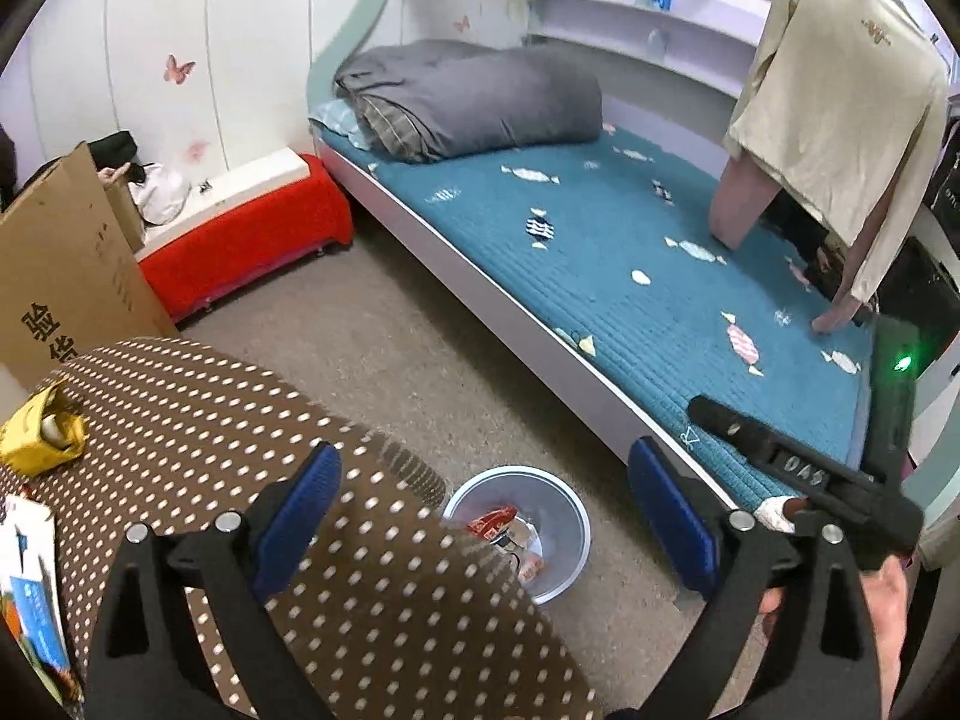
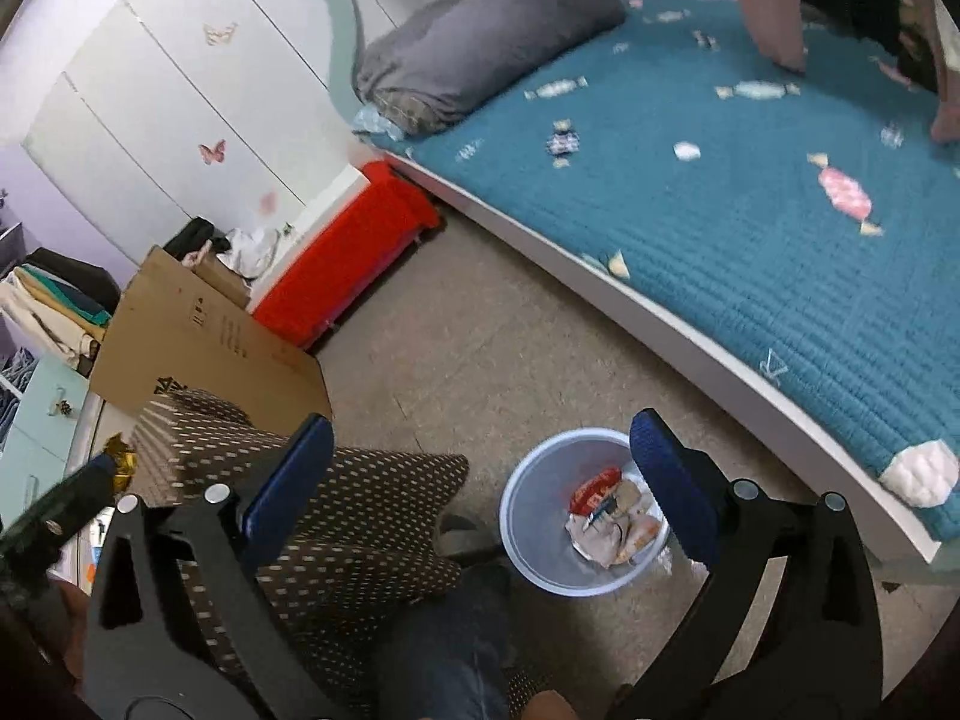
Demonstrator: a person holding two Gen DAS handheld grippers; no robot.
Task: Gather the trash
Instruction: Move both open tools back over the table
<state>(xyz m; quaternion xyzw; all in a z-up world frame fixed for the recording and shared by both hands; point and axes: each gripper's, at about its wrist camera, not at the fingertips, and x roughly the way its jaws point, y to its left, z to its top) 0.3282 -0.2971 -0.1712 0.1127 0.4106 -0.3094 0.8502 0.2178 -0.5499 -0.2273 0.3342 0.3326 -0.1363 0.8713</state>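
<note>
On floor: trash bin (image 2: 528, 540) upright, mouth up | wrappers (image 2: 612, 516) inside

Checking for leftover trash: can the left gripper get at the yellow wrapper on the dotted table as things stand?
Probably yes. The left gripper is open and empty, and the yellow wrapper lies exposed on the dotted tablecloth, off to its left, with nothing on top or between them. It would need to swing left; the cardboard box stands close behind.

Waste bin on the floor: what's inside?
The waste bin holds crumpled wrappers, one red and white, others pale. In the left wrist view the polka-dot table covers part of the bin; nothing beneath the wrappers is visible.
</note>
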